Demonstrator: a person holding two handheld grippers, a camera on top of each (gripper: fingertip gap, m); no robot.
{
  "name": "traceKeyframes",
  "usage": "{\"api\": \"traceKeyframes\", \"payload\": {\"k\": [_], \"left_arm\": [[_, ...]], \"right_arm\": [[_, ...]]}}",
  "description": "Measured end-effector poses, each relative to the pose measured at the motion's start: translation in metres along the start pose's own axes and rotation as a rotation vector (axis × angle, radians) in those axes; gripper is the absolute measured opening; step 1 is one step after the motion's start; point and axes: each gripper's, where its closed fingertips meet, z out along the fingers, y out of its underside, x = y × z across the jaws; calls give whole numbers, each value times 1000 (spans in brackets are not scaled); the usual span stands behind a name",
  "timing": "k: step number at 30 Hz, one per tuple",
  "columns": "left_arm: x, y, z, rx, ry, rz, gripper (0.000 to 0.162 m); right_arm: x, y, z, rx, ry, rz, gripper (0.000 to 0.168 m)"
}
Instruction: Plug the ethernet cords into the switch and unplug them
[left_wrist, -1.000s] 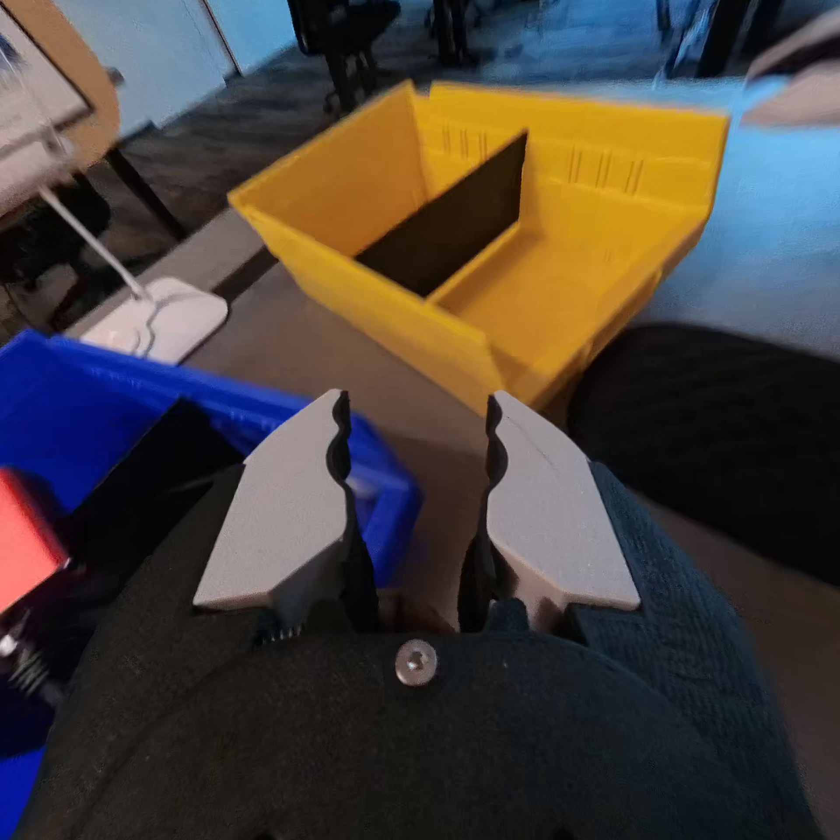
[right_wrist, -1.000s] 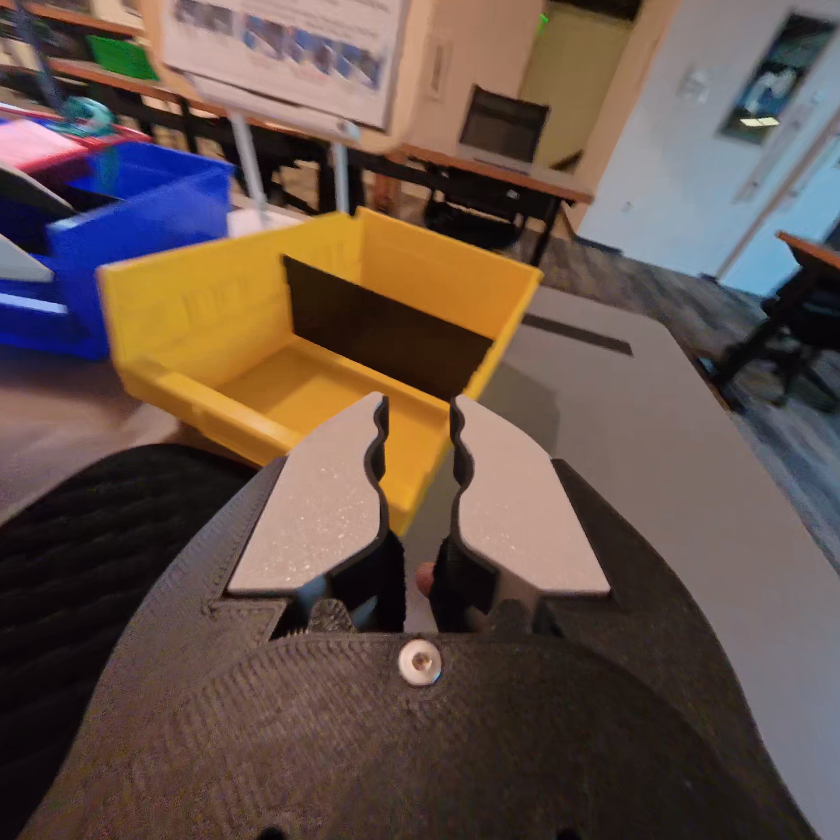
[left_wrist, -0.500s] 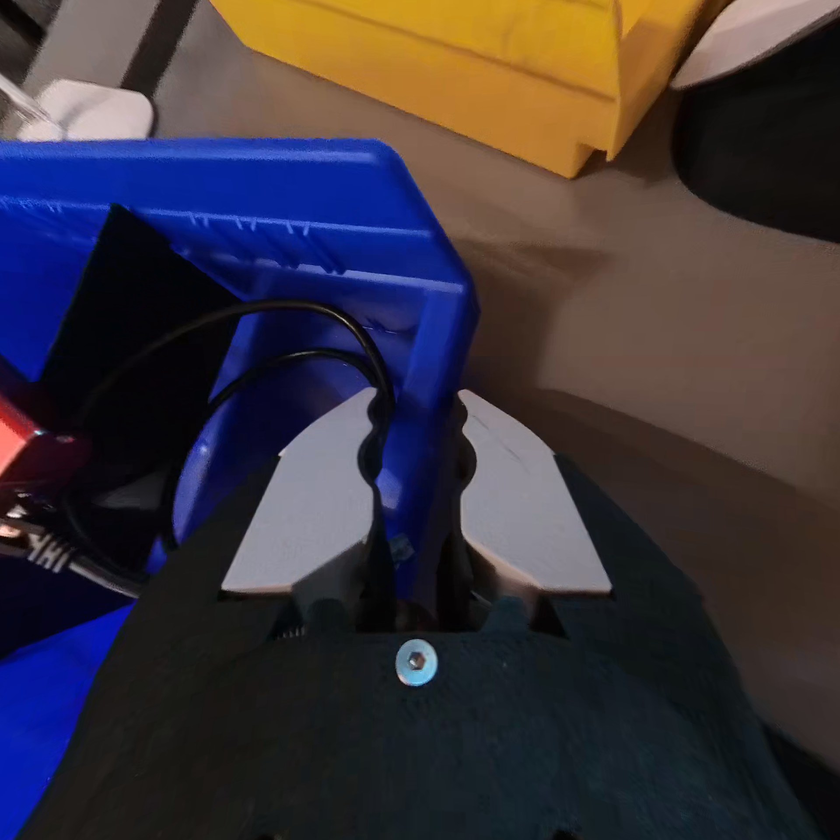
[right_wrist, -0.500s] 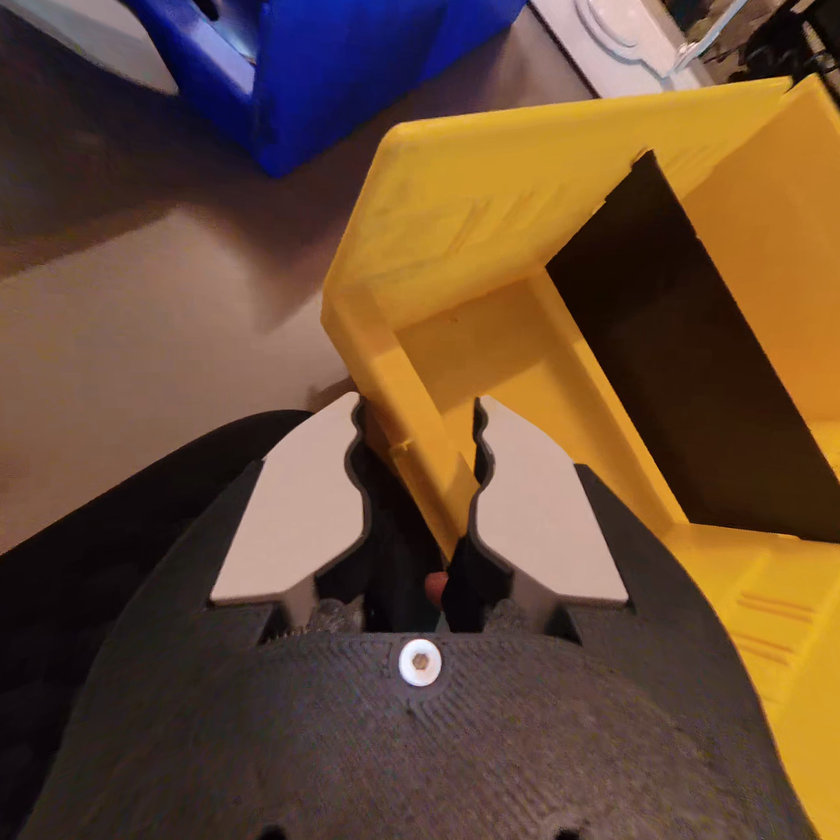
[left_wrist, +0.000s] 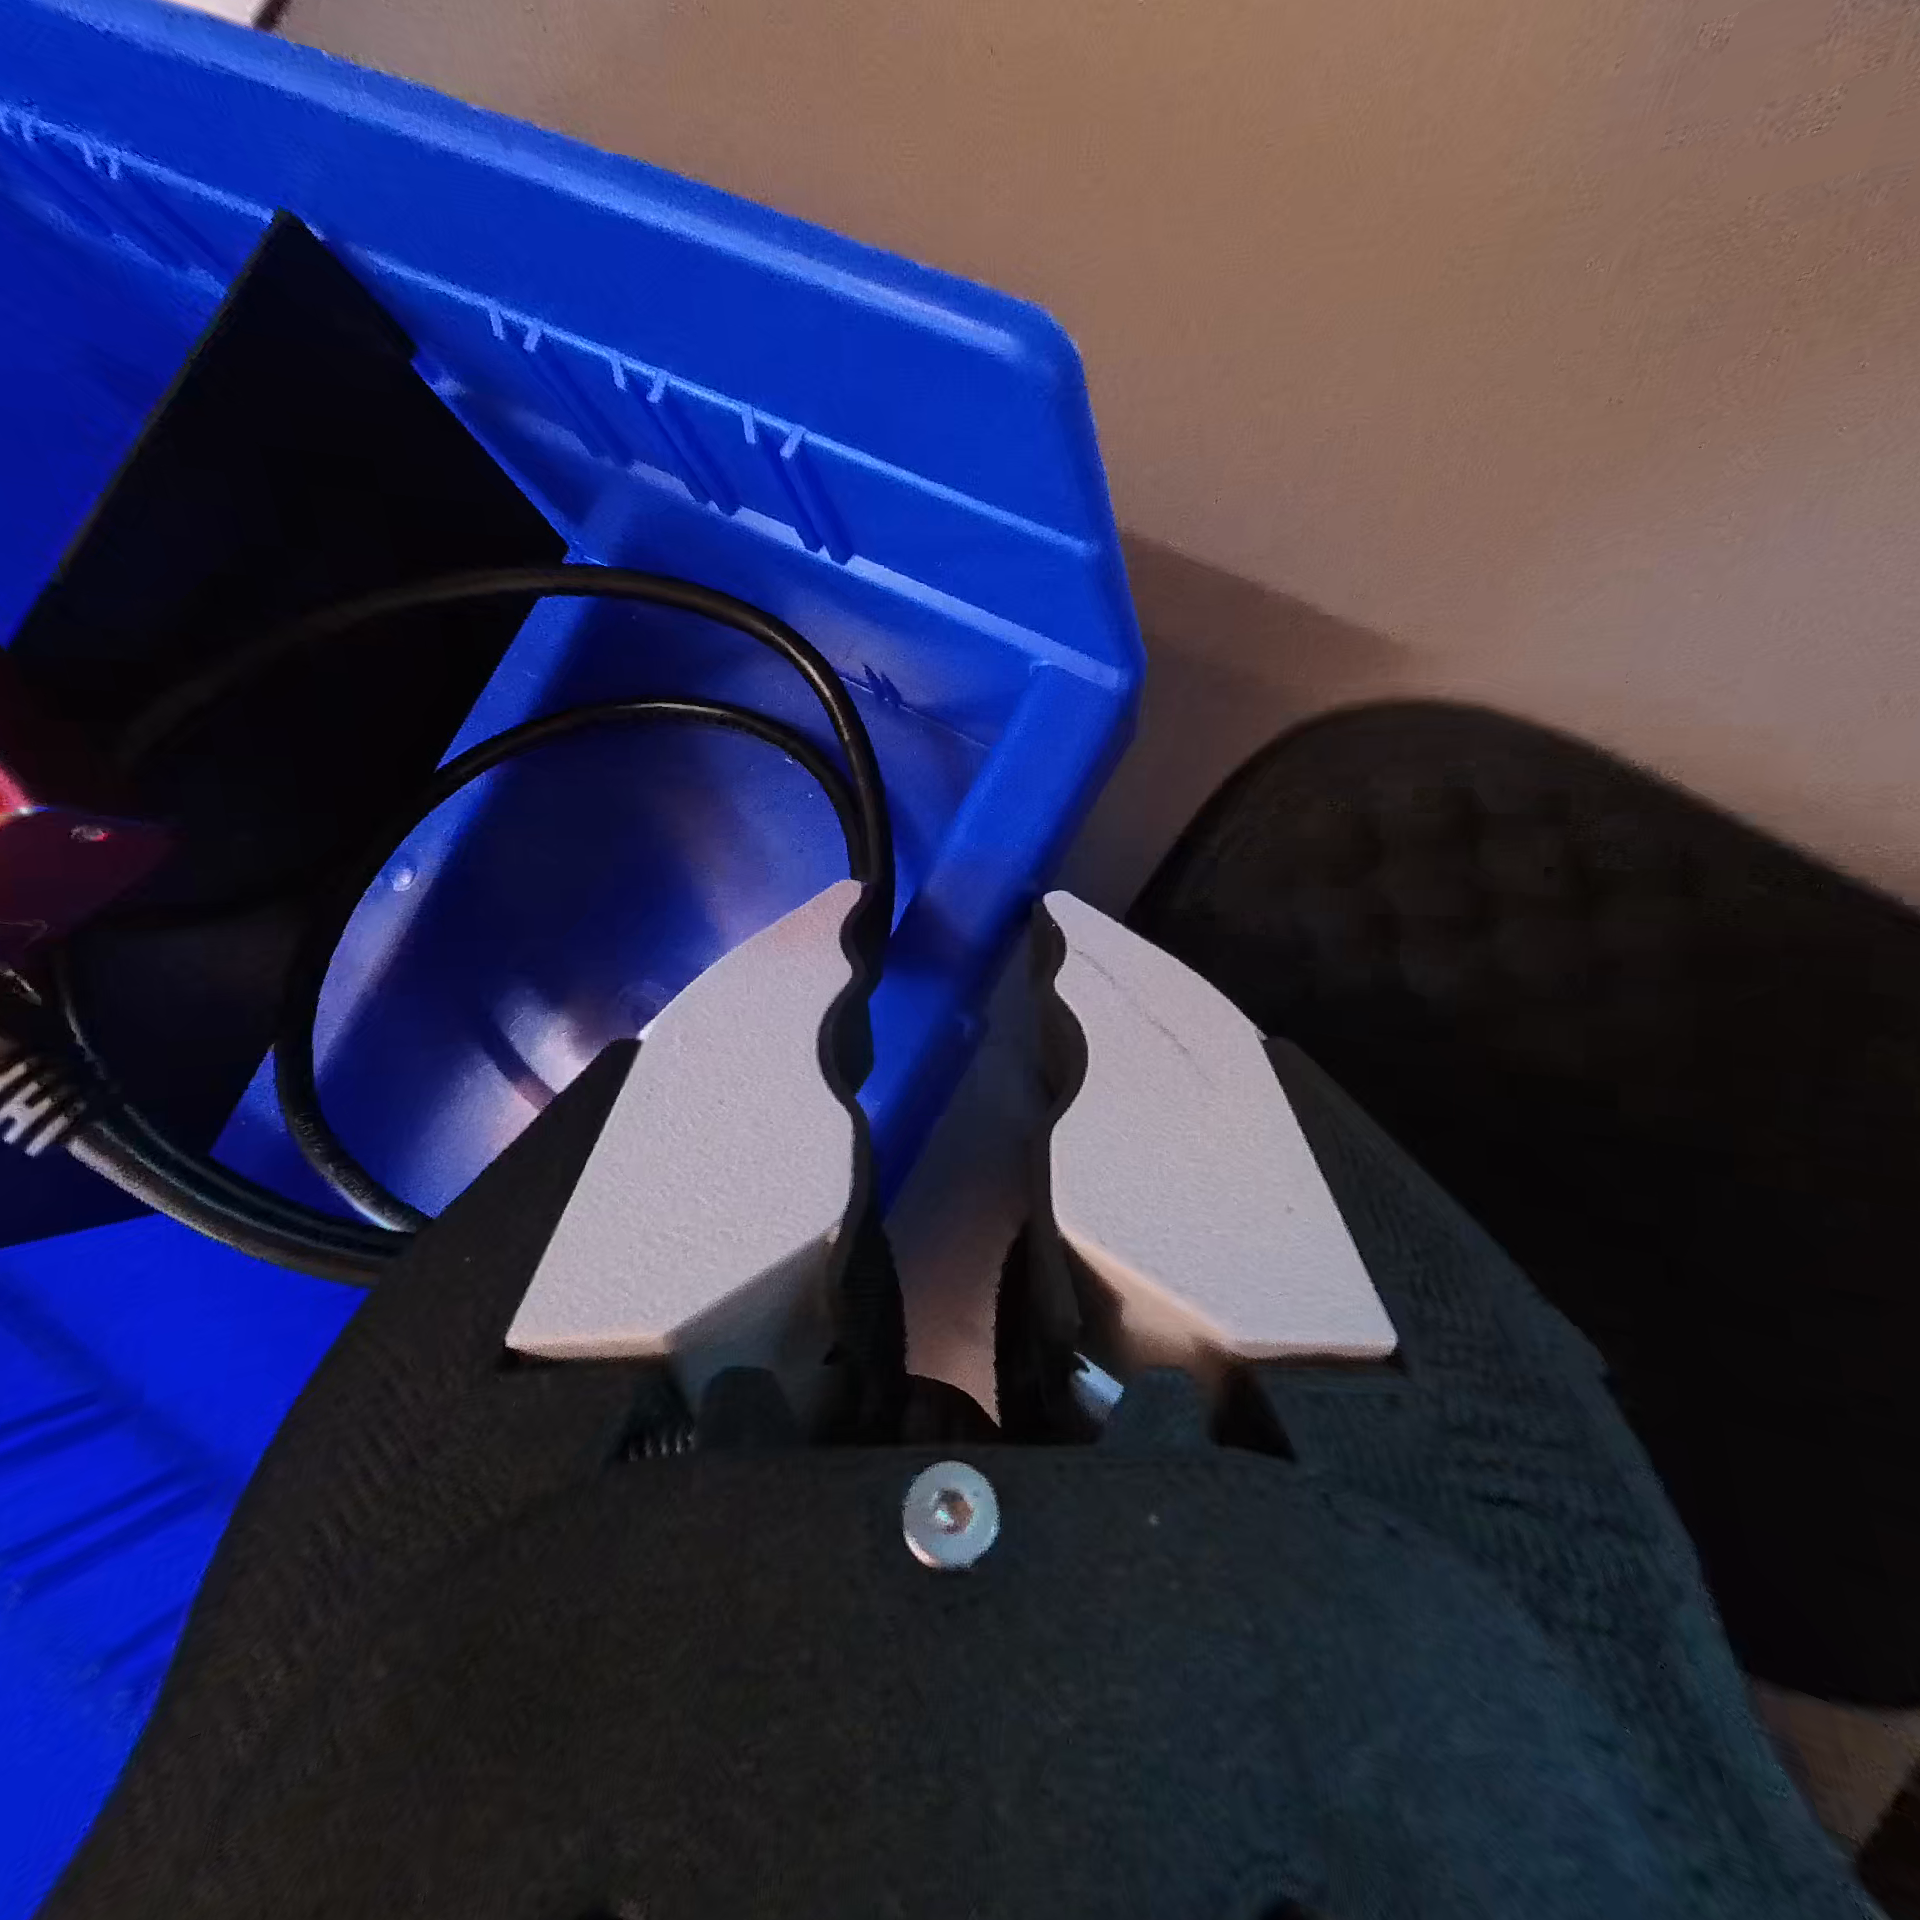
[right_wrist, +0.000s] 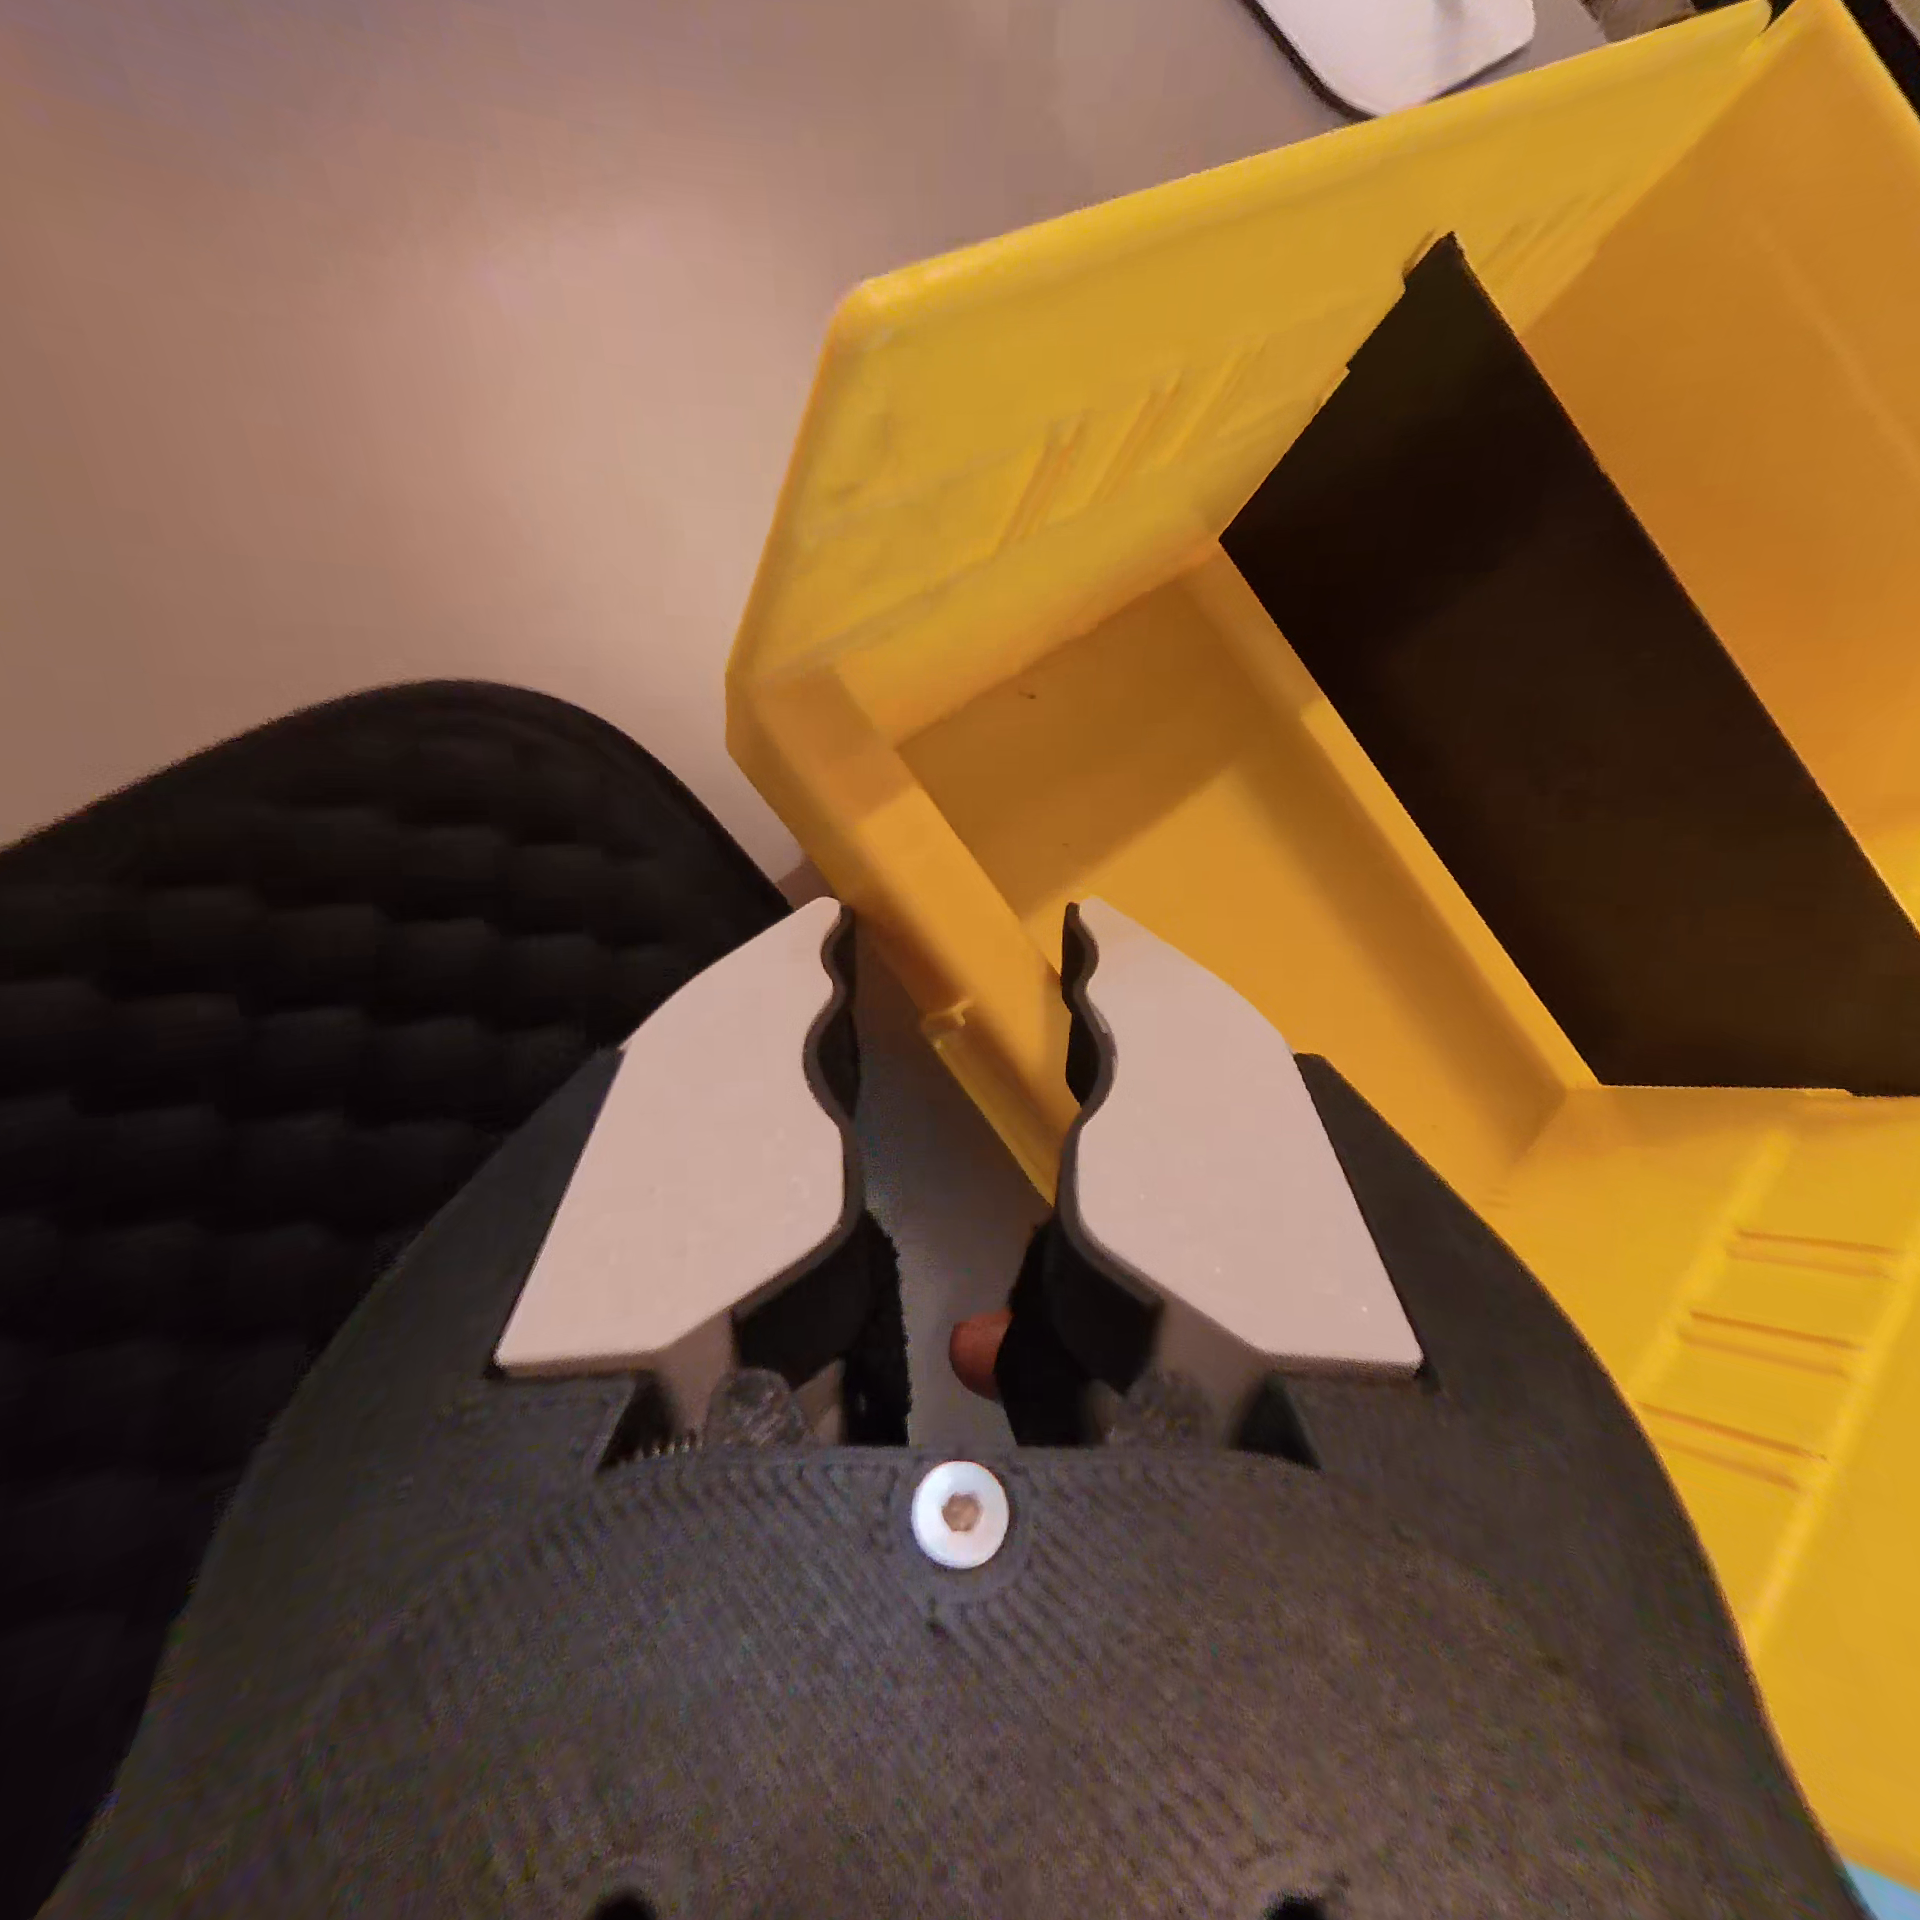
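In the left wrist view, the left tongs (left_wrist: 951, 914) straddle the near-right wall of a blue plastic bin (left_wrist: 727, 343) w/ a black divider panel (left_wrist: 260, 540); grey fingers (left_wrist: 727, 1122) sit one inside, one outside, pinching the wall. In the front compartment a thin black ethernet cord (left_wrist: 665, 603) lies coiled in a loop, its ends running off to the left edge, where a ribbed plug boot shows. A red box-shaped item (left_wrist: 62, 862) peeks in at far left, mostly cut off; can't tell if it's the switch. The beige tabletop (left_wrist: 1455, 312) lies beyond, the other black gripper body (left_wrist: 1558, 1039) at right.

In the right wrist view, the right tongs (right_wrist: 956, 914) pinch the near-left wall of a yellow plastic bin (right_wrist: 1091, 416) w/ its own black divider (right_wrist: 1538, 675). The other gripper's black body (right_wrist: 312, 935) is at left.
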Motion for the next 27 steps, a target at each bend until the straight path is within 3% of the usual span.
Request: {"api": "traceKeyframes", "payload": {"k": [13, 23, 24, 27], "left_arm": [[1, 92, -72, -12, -12, 37, 27], [16, 115, -95, 13, -35, 63, 29], [17, 115, -95, 6, -32, 69, 32], [45, 101, -105, 77, 154, -9, 69]], "right_arm": [[16, 53, -46, 21, 13, 5, 39], [6, 76, -74, 1, 27, 26, 39], [5, 76, -75, -1, 26, 33, 41], [1, 55, -87, 126, 7, 80, 63]]}}
